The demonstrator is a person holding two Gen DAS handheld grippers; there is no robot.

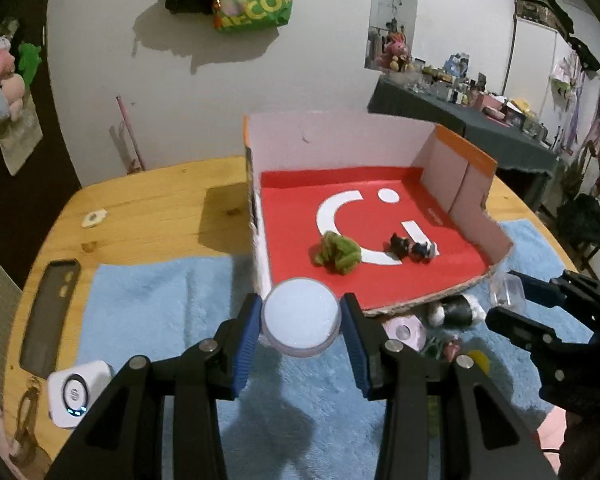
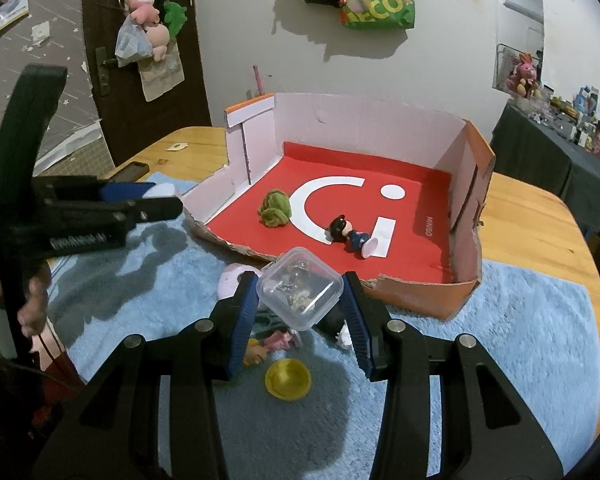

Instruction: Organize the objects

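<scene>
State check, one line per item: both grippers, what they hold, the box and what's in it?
left gripper: shut on round white jar
right gripper: shut on clear plastic case, lid closed, tilted
cardboard box: open, front wall torn down
green plush: inside box
small figurine: inside box, lying on its side
yellow lid: on blue towel, outside box

Counting what is sitting on the wooden table and blue mat

Two black grippers with blue pads are showing: the left gripper [image 1: 300, 322] and the right gripper [image 2: 300, 294]. One open cardboard box with a red floor [image 2: 416, 200] is holding two things: one green fuzzy toy [image 2: 275, 208] and one small dark-haired figurine [image 2: 350, 236]. One round frosted white container [image 1: 300, 320] and one clear square plastic case [image 2: 300, 288] are sitting between the pads. One yellow round lid [image 2: 288, 379], one pink tape roll [image 1: 405, 331] and one white rounded device [image 1: 78, 392] are lying outside.
</scene>
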